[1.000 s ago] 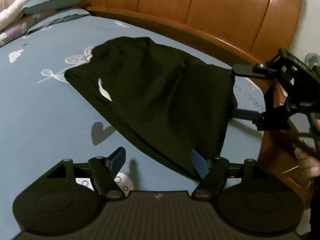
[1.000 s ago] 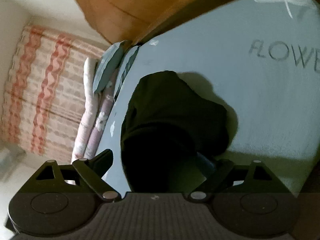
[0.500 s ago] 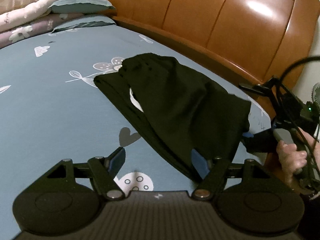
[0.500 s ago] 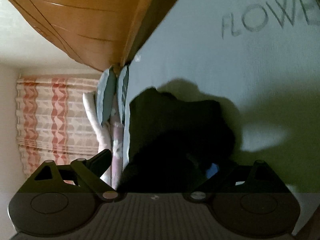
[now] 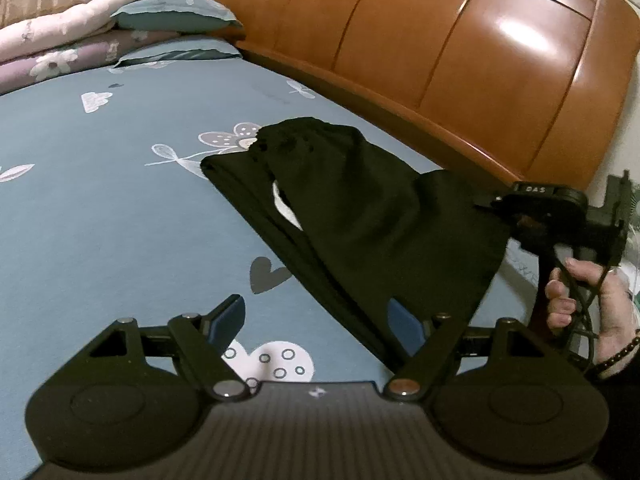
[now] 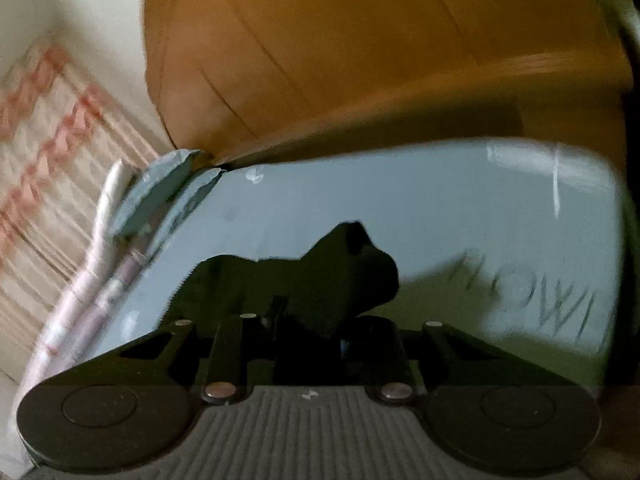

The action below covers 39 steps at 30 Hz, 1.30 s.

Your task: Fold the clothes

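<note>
A black garment lies crumpled on the blue bed sheet, its near right edge lifted off the bed. My left gripper hovers at the garment's near corner; its jaws are opening, and the cloth drapes over the right finger without being pinched. My right gripper, held by a hand, has the raised right edge. In the right wrist view the garment runs between the right gripper's jaws, which are closing and stand close together on the cloth.
A wooden headboard runs along the bed's far side. Pillows and folded bedding are stacked at the far left corner. A striped curtain hangs beyond them. The sheet carries printed flowers, hearts and lettering.
The right gripper's jaws went from wide apart to close together on the black cloth, and its view rolled. The garment's right edge now hangs lifted from it. The left gripper shifted slightly.
</note>
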Motion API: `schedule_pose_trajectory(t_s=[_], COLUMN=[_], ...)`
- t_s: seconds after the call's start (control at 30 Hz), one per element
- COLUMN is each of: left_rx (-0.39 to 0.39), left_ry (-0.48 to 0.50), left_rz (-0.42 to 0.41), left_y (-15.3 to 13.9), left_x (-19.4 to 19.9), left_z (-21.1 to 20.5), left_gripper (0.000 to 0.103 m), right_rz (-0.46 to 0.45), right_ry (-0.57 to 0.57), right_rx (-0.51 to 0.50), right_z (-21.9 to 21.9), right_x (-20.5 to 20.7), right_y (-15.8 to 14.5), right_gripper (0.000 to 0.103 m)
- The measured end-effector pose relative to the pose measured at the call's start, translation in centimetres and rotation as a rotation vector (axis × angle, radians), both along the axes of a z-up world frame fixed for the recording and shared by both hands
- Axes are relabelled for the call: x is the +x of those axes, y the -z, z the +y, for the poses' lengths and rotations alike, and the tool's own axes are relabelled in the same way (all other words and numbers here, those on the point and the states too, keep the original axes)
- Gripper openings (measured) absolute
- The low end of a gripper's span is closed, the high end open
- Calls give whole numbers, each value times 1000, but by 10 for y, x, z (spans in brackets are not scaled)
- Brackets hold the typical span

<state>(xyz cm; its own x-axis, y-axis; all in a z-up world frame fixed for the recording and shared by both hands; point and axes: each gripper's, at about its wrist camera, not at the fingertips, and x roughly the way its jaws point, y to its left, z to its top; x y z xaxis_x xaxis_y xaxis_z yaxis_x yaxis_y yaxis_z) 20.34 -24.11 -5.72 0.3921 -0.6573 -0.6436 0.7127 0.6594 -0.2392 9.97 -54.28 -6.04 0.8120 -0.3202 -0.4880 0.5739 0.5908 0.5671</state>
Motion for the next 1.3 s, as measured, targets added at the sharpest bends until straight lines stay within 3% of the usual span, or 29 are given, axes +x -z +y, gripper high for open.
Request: schedule_pose_trajectory(t_s=[0.17, 0.23, 0.3, 0.43, 0.57, 0.73, 0.83, 0.97, 1.07, 1.2, 1.3], left_rx=[-6, -25, -53, -113, -140, -112, -94, -82, -82, -82, -86], left_ry=[-13, -28, -48, -92, -102, -99, -107, -134, -163, -170, -175], left_rz=[8, 29, 62, 131, 157, 159, 162, 165, 172, 167, 154], left_y=[-1, 0, 0, -2, -2, 7, 10, 12, 14, 13, 8], left_x=[3, 7, 13, 29, 35, 29, 28, 32, 36, 37, 35], left_z=[2, 5, 8, 13, 10, 4, 5, 11, 14, 16, 20], left_gripper=[79, 79, 79, 78, 78, 78, 78, 78, 78, 78, 79], right_rz=[147, 170, 178, 199, 190, 168, 218, 308, 269, 185, 190], right_ry=[34, 54, 74, 112, 94, -44, -101, -100, -88, -196, -302], right_rx=[-71, -79, -93, -196, -349, -474, -468, -349, -323, -443, -538], right_z=[11, 15, 22, 40, 57, 69, 63, 42, 39, 60, 77], right_x=[10, 1, -4, -28, -32, -2, 20, 29, 22, 41, 75], right_y=[4, 6, 2, -10, -20, -22, -9, 15, 3, -28, -31], right_gripper=[34, 49, 58, 67, 67, 67, 67, 67, 69, 72, 72])
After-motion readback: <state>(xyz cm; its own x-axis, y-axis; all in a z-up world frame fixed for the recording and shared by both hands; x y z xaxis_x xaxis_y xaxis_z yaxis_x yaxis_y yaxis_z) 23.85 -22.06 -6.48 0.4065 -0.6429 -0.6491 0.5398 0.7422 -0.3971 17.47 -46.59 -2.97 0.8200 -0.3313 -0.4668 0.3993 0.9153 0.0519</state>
